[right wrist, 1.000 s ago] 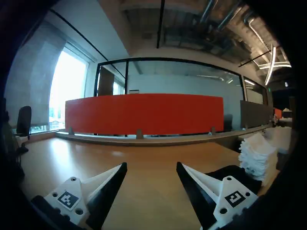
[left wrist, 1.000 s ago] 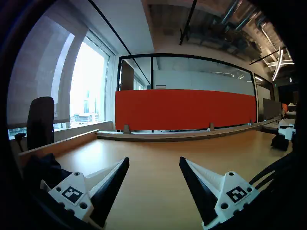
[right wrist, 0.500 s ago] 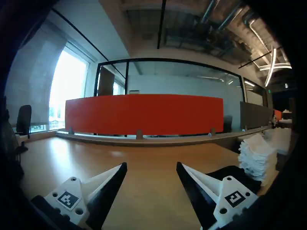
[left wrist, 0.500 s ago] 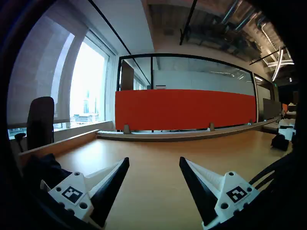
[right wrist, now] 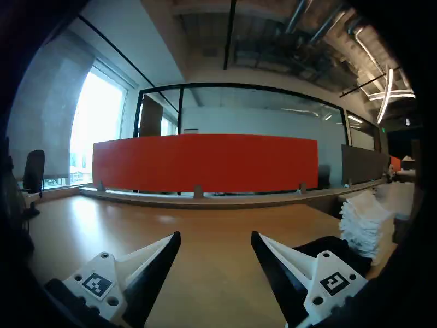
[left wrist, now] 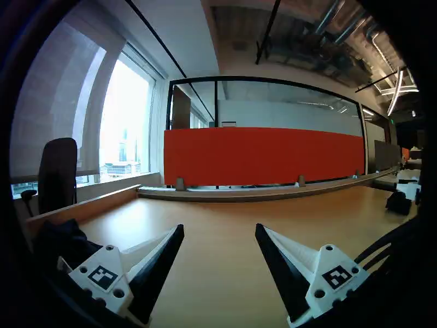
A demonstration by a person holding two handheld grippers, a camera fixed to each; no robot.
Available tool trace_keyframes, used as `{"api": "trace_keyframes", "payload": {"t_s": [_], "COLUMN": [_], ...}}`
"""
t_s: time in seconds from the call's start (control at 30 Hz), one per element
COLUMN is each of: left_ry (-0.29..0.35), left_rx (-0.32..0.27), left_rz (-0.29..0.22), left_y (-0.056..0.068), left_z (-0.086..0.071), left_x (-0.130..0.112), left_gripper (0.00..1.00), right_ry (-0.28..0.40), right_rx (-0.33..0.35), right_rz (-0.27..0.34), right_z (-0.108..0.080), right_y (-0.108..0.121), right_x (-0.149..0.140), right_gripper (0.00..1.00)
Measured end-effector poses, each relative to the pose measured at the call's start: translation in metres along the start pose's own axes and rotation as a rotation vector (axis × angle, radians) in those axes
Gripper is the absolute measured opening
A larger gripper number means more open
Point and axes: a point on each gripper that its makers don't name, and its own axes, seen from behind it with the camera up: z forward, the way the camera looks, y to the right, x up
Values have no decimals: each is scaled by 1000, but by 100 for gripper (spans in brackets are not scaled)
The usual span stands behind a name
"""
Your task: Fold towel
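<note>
A stack of folded white towels [right wrist: 367, 224] stands at the right of the wooden table [right wrist: 218, 229] in the right gripper view, with a dark cloth [right wrist: 330, 247] lying in front of it by my right finger. My right gripper [right wrist: 216, 240] hangs low over the bare wood, open, with nothing between its fingers. In the left gripper view my left gripper [left wrist: 219, 234] is also open and empty above the table [left wrist: 229, 218]. A dark bundle of cloth [left wrist: 60, 240] lies just left of its left finger.
A red divider panel [left wrist: 262, 156] runs along the table's far edge. A black office chair [left wrist: 57, 175] stands at the left by the window. A small dark object [left wrist: 399, 202] and white items [left wrist: 407, 188] sit at the far right of the table.
</note>
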Motion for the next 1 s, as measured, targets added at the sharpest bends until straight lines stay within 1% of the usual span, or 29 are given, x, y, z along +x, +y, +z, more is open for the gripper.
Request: {"api": "trace_keyframes", "payload": {"t_s": [1.0], "left_ry": [-3], "left_rx": [0], "left_rz": [0], "left_y": [-1], "left_z": [-2], "left_x": [6], "left_gripper": [97], "right_ry": [0], "right_rx": [0], "right_rz": [0], "right_z": [0], "right_y": [0], "right_x": [0], "right_gripper": [100]}}
